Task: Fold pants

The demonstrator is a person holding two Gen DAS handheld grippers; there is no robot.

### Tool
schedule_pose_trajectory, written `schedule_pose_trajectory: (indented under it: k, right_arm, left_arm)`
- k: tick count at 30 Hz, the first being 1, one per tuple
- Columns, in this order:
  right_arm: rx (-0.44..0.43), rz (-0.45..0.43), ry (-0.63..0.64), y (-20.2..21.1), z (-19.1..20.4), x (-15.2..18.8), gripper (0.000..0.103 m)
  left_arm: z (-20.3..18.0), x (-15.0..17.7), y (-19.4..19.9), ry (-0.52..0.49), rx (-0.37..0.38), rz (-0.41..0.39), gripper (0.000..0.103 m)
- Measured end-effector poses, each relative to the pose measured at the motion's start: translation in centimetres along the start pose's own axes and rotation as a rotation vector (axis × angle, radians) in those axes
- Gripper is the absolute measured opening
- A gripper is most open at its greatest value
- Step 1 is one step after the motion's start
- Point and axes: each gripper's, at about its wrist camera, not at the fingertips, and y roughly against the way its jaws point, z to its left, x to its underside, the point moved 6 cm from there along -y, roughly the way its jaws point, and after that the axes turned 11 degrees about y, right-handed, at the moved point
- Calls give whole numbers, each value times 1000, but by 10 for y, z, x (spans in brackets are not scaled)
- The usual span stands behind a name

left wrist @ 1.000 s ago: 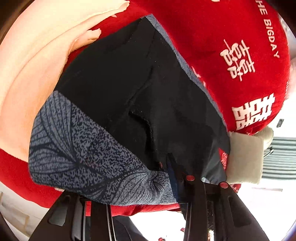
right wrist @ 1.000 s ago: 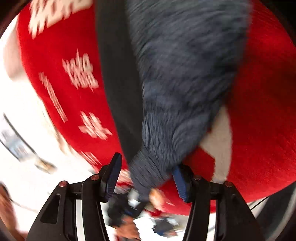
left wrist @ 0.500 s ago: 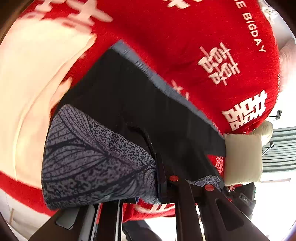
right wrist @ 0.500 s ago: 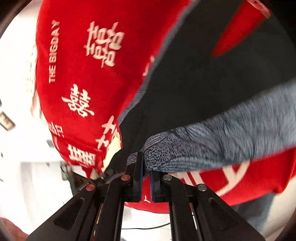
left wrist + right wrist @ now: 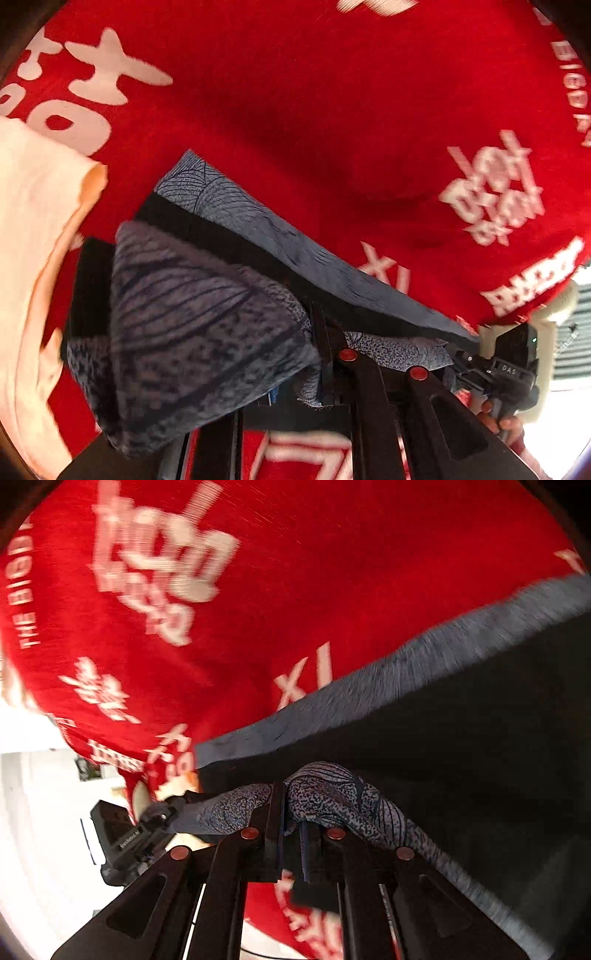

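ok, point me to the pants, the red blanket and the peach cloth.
pants (image 5: 207,332), left wrist view, on the leaf-print fold bunched by the fingers.
red blanket (image 5: 314,122), left wrist view, on a plain stretch above the pants.
peach cloth (image 5: 33,229), left wrist view, on its broad part at the left edge.

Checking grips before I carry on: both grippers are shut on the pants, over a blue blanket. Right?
Not quite. The blanket is red with white print, not blue, as both wrist views show. The left gripper and right gripper are indeed shut on the pants.

One pants (image 5: 207,325), two grippers (image 5: 325,354).
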Motion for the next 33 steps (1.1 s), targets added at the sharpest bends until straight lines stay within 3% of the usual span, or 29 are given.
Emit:
schedule_pose_trajectory:
  k: [3, 6, 8, 9, 10, 11, 12, 16, 19, 23, 24, 25, 30, 33]
  right_arm:
    - [16, 79, -2, -30, -22, -20, 10]
    - [-20, 111, -44, -38, -30, -34, 12]
    - [-70, 126, -58, -33, -26, -36, 29]
    - [-94, 126, -53, -28, -22, -38, 37]
    - [-107, 123, -47, -25, -18, -38, 55]
    - [-116, 108, -41, -18, -11, -41, 65]
    - [-115, 93, -34, -12, -6, -42, 65]
    - [-64, 63, 94, 4, 30, -38, 64]
    - [-31, 128, 206, -14, 54, -20, 51]
    - [197, 237, 311, -65, 40, -7, 49]
    - [262, 225, 339, -71, 33, -11, 46]
    - [282, 191, 355, -71, 30, -17, 36]
    - [196, 76, 235, -39, 27, -26, 35]
    - [159, 32, 205, -12, 25, -14, 49]
  left_arm:
    - [10, -8, -24, 40, -54, 20, 15]
    - [8, -8, -21, 55, -63, 39, 18]
    - [5, -6, -9, 50, -57, 51, 23]
    - [4, -3, 2, 41, -71, 40, 41]
    - [4, -2, 11, 31, -99, 16, 57]
    - [5, -2, 26, 15, -140, -35, 80]
    - [5, -1, 39, -1, -153, -76, 81]
    - [4, 7, 50, -44, -205, -88, 81]
    - [-5, 12, 22, -142, -275, -62, 81]
    - [-9, 8, -23, -219, -359, -69, 82]
    - [-8, 5, -35, -226, -377, -81, 81]
    - [-9, 3, -38, -237, -385, -95, 81]
    - [-19, 19, -31, -310, -440, -79, 82]
    - [-26, 44, -16, -312, -426, -50, 82]
